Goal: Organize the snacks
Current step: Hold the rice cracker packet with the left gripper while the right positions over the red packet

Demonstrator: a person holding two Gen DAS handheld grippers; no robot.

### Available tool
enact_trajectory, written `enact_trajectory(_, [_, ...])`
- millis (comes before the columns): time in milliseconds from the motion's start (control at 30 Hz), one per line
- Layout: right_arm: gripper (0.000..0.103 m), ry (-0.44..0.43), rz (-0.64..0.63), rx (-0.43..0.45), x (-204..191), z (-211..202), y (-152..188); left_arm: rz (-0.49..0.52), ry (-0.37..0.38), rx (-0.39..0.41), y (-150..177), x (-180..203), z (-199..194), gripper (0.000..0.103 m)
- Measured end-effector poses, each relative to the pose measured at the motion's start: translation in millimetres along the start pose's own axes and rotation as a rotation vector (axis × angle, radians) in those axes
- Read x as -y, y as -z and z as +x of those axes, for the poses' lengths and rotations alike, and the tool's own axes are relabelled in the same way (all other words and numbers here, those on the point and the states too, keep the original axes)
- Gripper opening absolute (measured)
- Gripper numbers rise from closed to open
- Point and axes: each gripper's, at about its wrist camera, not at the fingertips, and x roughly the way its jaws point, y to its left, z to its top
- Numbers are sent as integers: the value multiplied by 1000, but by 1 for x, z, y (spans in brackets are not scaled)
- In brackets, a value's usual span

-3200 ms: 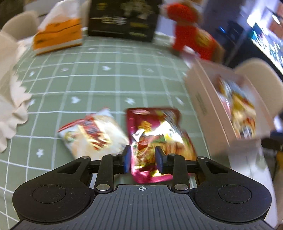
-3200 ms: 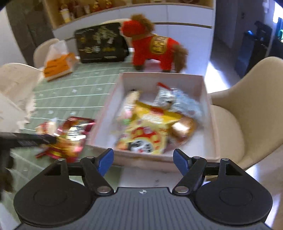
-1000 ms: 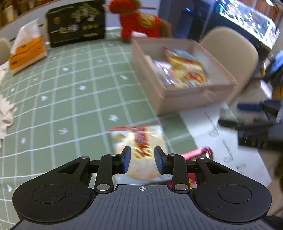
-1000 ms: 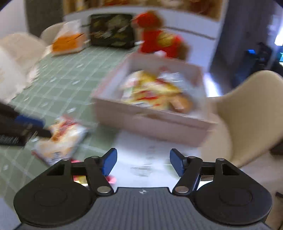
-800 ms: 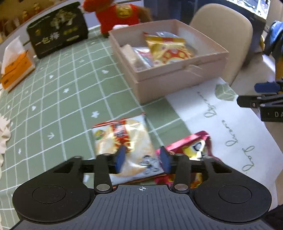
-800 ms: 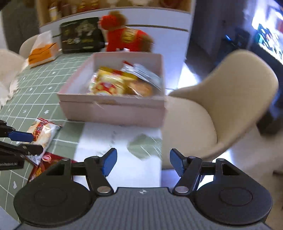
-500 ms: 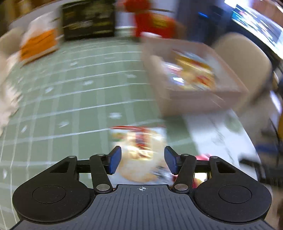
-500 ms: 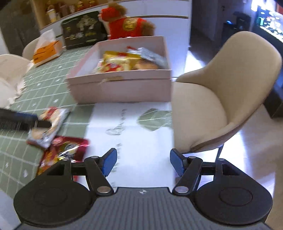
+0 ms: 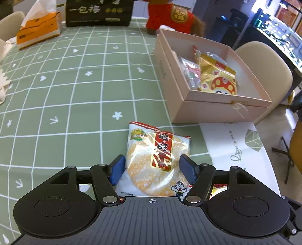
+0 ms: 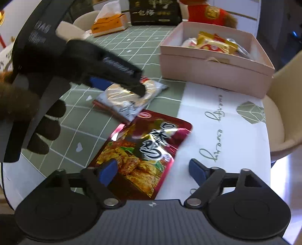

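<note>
1. Left wrist view: the left tongs (image 9: pixel 152 166) are spread and opening, with the rice cracker packet (image 9: pixel 153 162) lying between the blue pads. The left pad looks to be at the packet's edge, the right pad just clear of it; I cannot tell whether either truly touches.
2. The packet lies flat on the counter (image 9: pixel 75 90), which wears a green grid tablecloth, near the corner of a pink cardboard box (image 9: pixel 217 111).
3. The box holds other snacks, among them a yellow mushroom-print bag (image 9: pixel 219 79).
4. At the far edge stand an orange tissue box (image 9: pixel 37 32), a black carton (image 9: pixel 98 13) and a red plush toy (image 9: pixel 173 18). A beige chair (image 9: pixel 264 66) is beyond the box.
5. Right wrist view: the right tongs (image 10: pixel 152 170) are spread wide and opening over a dark red snack pouch (image 10: pixel 145 152), whose near end lies between the pads without being pressed.
6. The pouch lies partly on the green cloth and partly on a white placemat (image 10: pixel 226 122), its far corner just beside the rice cracker packet.
7. A black-gloved hand (image 10: pixel 43 128) holds the left tongs above that packet.
</note>
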Motion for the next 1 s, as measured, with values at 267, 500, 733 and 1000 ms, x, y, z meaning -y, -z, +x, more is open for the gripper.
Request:
enact_trajectory(267, [96,41,-14,17,-15,3,4,19,33,-23,-3,1,1,71])
enact_trajectory(500, [100,62,-35,20,-19,5,4,47,57,-22,-2,5,2,72])
enact_trajectory(733, [103,77,-57,26,-20,10,2,122,10,20,-2,14,-8,68])
enact_trajectory(1000, [103,85,-60,38,-22,7,5,250,-46,-2,-1,37,-2,71])
